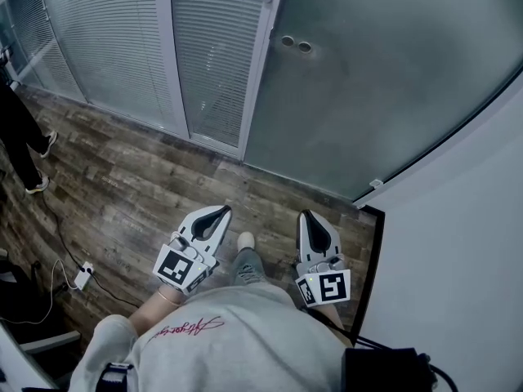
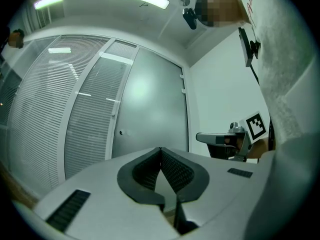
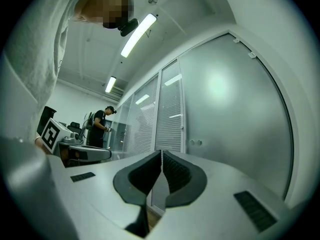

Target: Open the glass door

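Note:
The frosted glass door [image 1: 384,80] stands ahead of me and carries two small round fittings [image 1: 296,44] near its left edge. My left gripper [image 1: 221,211] and right gripper [image 1: 306,216] are held side by side at waist height, pointing at the door and well short of it. Both are shut with nothing between the jaws. In the left gripper view the jaws [image 2: 160,149] meet in front of the door [image 2: 150,104]. In the right gripper view the jaws [image 3: 161,152] meet too, with the door [image 3: 235,109] and its fittings [image 3: 195,142] beyond.
Glass partitions with blinds [image 1: 122,39] run left of the door. A white wall [image 1: 458,243] and a black frame strip [image 1: 372,251] close in on the right. A cable and a white adapter [image 1: 83,276] lie on the wooden floor [image 1: 122,194]. Another person [image 3: 99,126] stands far left.

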`<state>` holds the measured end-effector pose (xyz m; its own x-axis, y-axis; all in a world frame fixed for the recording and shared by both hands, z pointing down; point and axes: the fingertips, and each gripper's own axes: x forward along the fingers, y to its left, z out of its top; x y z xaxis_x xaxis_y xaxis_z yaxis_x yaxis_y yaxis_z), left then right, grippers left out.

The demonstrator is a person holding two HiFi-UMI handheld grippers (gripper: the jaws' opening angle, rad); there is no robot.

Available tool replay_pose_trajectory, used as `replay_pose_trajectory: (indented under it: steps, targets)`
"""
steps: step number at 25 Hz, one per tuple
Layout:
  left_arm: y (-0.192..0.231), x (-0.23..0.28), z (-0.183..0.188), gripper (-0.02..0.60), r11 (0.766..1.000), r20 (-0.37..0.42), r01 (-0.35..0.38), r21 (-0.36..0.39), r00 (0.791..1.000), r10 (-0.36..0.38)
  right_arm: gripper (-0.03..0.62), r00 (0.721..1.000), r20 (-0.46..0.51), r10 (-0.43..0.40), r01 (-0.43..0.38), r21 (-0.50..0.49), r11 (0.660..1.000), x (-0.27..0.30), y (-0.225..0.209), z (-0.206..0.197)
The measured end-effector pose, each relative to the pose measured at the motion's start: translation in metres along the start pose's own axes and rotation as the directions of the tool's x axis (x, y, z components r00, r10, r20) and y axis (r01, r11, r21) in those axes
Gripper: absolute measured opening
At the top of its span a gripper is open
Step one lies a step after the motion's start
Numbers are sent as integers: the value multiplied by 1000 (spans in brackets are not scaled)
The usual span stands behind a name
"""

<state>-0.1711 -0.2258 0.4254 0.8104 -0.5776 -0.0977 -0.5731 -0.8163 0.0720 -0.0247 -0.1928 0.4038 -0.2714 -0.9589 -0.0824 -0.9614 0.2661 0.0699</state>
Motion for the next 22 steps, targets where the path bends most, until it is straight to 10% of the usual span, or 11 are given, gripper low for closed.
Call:
replay_pose_trajectory:
  steps: [22]
  targets:
    - [124,147,12,12,994,31,-105,26,994,104,21,999,-3,-52,52,33,998,246,-151,-3]
